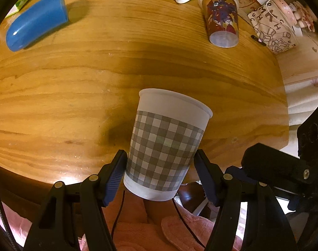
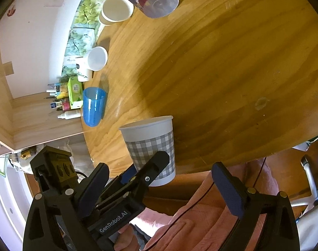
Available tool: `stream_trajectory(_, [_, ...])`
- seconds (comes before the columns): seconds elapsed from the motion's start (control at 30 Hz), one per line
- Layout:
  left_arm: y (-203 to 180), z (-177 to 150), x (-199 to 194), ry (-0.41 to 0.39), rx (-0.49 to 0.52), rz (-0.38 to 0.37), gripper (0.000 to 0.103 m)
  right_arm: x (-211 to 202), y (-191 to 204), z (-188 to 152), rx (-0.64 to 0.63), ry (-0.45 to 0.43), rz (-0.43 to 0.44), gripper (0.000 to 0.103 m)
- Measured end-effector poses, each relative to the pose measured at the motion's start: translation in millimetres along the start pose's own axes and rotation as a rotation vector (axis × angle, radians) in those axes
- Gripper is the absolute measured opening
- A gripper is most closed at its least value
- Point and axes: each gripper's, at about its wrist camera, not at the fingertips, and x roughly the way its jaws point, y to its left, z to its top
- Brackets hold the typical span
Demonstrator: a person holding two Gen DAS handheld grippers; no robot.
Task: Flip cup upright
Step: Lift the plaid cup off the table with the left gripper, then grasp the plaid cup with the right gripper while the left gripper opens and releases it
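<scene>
My left tongs [image 1: 160,173] are clamped on the white paper cup with a grey gingham band [image 1: 166,144], their ribbed blue pads [image 1: 115,177] pressing its lower sides. The cup sits rim-up and leaning slightly, held over the near edge of the round wooden worktop [image 1: 75,83]; its base seems to hang just past the edge, though the fisheye makes that hard to judge. Plain white shows above and below the checked band, with a rolled lip on top. My right tongs [image 2: 159,190] stand wide apart with nothing between them, just beside the cup [image 2: 150,144]. Further back a blue plastic tumbler [image 1: 36,21] lies on its side, and a clear printed cup [image 1: 221,17] stands upside down.
</scene>
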Motion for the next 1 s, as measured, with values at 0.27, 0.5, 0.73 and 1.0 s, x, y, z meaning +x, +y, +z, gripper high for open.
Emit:
stream_trajectory(0.27, [0.6, 8.7, 4.4, 0.029, 0.025, -0.001, 0.071, 9.7, 1.9, 11.2, 0.003, 0.020, -0.039, 0.099])
stream_trajectory(0.5, [2.8, 12.9, 9.1, 0.054, 0.017, -0.028, 0.071, 17.8, 9.6, 16.7, -0.010, 0.028, -0.063, 0.098])
stream_trajectory(0.73, [7.8, 15.1, 10.4, 0.095, 0.010, -0.061, 0.071, 28.6, 11.6, 23.5, -0.009, 0.044, -0.080, 0.093])
stream_trajectory(1.0, [11.2, 13.8, 3.1, 0.102, 0.032, -0.072, 0.071, 39.0, 16.2, 25.8, -0.023, 0.064, -0.089, 0.085])
